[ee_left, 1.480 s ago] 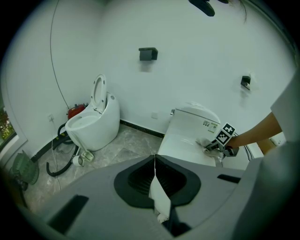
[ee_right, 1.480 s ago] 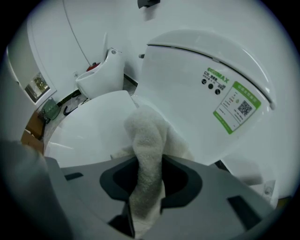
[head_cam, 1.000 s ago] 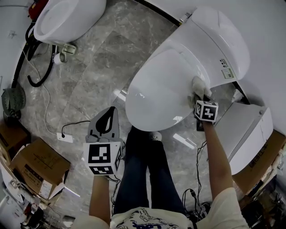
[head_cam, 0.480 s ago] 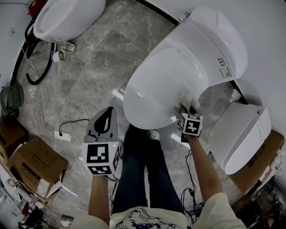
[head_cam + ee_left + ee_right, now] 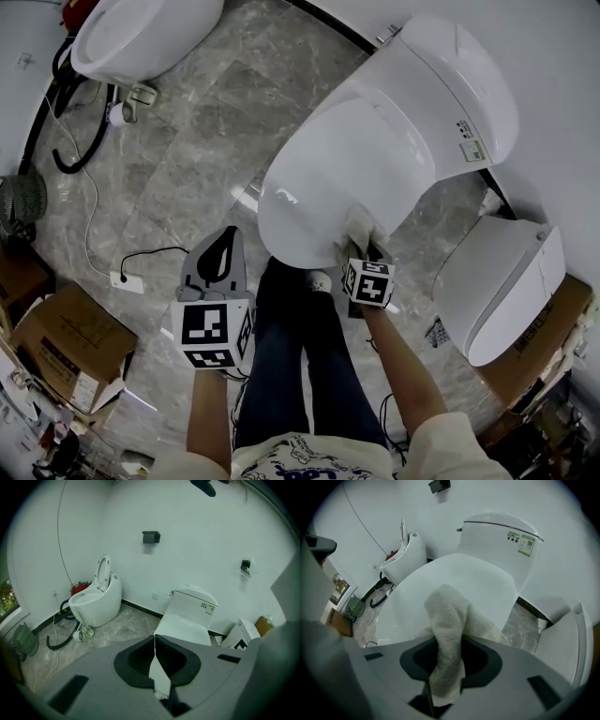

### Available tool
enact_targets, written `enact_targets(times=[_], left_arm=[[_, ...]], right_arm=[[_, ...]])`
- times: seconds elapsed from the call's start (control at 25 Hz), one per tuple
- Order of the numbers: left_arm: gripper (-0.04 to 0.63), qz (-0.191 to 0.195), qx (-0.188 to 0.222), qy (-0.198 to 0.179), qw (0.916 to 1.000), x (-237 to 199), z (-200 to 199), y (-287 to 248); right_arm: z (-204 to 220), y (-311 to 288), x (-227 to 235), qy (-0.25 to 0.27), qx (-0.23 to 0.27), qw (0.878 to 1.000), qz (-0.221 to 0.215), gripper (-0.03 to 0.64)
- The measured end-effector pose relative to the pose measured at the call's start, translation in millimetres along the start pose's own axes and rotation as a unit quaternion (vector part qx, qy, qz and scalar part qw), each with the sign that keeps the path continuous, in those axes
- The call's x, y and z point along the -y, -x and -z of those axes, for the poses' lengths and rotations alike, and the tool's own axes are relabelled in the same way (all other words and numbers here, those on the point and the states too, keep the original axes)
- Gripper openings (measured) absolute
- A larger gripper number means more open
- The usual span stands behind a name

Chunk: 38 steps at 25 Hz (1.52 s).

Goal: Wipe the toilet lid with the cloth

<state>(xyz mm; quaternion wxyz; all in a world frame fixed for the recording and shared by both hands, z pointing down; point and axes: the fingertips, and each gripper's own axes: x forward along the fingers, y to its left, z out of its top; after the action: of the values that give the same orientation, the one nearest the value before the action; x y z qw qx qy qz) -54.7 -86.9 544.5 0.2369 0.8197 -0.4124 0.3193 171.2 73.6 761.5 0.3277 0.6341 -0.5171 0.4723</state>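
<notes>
The white toilet (image 5: 403, 122) stands at the upper right of the head view with its lid (image 5: 342, 169) down. My right gripper (image 5: 361, 246) is shut on a pale terry cloth (image 5: 359, 228), which it presses on the lid's near right edge. In the right gripper view the cloth (image 5: 447, 634) is bunched between the jaws and lies on the lid (image 5: 459, 581). My left gripper (image 5: 223, 248) hangs over the floor left of the bowl, shut and holding nothing. The toilet (image 5: 190, 618) shows beyond its closed jaws in the left gripper view.
A second toilet (image 5: 141, 37) with its seat up stands at the far left, a black hose (image 5: 70, 141) beside it. Cardboard boxes (image 5: 70, 352) sit at the lower left. A white toilet part (image 5: 502, 286) lies at the right. A cable with a white plug (image 5: 122, 279) crosses the floor. The person's legs (image 5: 300, 356) are below the bowl.
My right gripper has slid the cloth along the lid's right edge, from beside the tank toward the front near edge. The left gripper has stayed put.
</notes>
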Motion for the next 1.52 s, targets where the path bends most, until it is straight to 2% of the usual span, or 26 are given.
enact_targets(times=[0.24,0.48,0.84,1.08,1.52], left_arm=[[0.009,-0.007,-0.002,0.008,0.9999,-6.3,9.1,7.1],[0.009,-0.011,-0.003,0.013,0.9999,-10.5,14.7,12.1],[0.009,-0.021,0.000,0.019,0.9996,-15.6,14.1,13.7],[0.009,-0.029,-0.002,0.026,0.9993,-20.3,17.7,17.1],[0.009,-0.040,0.002,0.031,0.9987,-24.8,16.5,23.3]], right_arm=[[14.8,1.9,-30.3,-0.007,-0.006,1.000,0.001,0.112],[20.2,2.6,-45.9,-0.040,0.000,0.999,0.007,0.112],[29.8,1.7,-78.6,-0.028,-0.002,1.000,0.002,0.112],[39.8,2.3,-109.7,-0.016,-0.018,0.999,-0.032,0.112],[51.6,1.1,-137.7,-0.006,-0.036,0.997,-0.069,0.112]])
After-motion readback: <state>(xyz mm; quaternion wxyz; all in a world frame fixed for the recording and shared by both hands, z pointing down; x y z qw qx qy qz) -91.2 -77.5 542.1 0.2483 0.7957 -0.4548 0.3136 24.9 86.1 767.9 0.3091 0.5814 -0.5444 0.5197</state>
